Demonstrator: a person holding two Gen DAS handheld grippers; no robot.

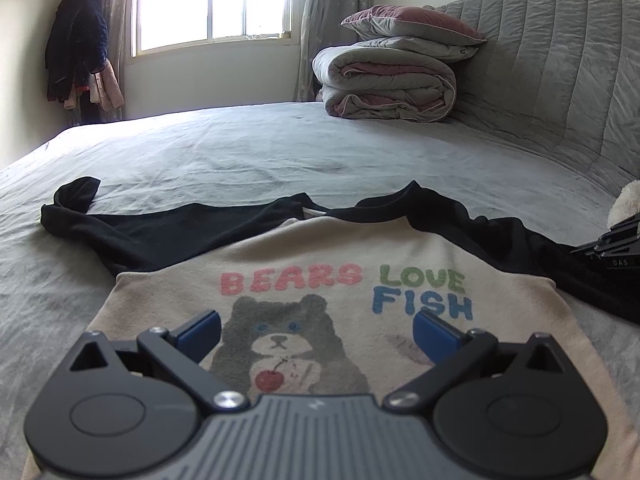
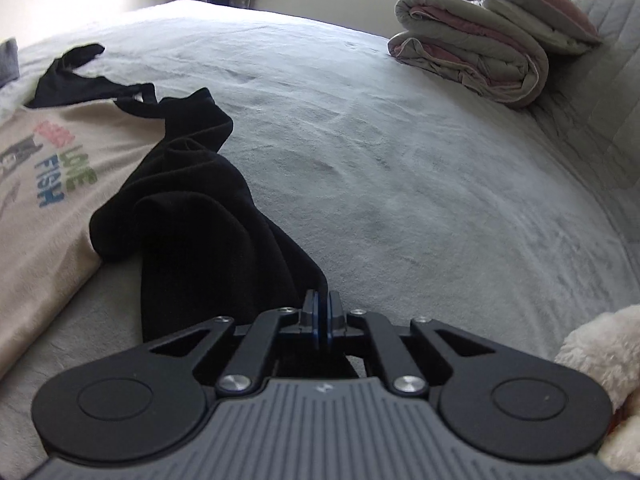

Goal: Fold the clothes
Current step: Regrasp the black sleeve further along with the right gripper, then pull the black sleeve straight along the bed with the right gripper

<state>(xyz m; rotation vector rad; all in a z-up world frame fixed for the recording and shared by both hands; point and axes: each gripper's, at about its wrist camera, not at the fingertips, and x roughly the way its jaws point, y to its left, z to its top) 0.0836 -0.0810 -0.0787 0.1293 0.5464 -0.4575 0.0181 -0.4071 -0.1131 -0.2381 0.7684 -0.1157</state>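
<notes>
A beige shirt [image 1: 304,256] with black sleeves and a bear print reading "BEARS LOVE FISH" lies face up on the grey bed. My left gripper [image 1: 316,330] hovers open over the bear print, nothing between its blue pads. In the right wrist view the shirt body [image 2: 48,184] lies at the left, and its black right sleeve [image 2: 192,208] runs bunched toward my right gripper [image 2: 323,308], which is shut on the sleeve's end. The right gripper's body [image 1: 612,246] shows at the right edge of the left wrist view. The left sleeve [image 1: 80,208] lies spread out to the far left.
A folded quilt [image 1: 384,84] with a pillow [image 1: 412,24] on top sits at the head of the bed beside the padded headboard [image 1: 560,72]. A white plush toy [image 2: 600,364] lies near my right gripper. Clothes hang in the corner [image 1: 80,48] by the window.
</notes>
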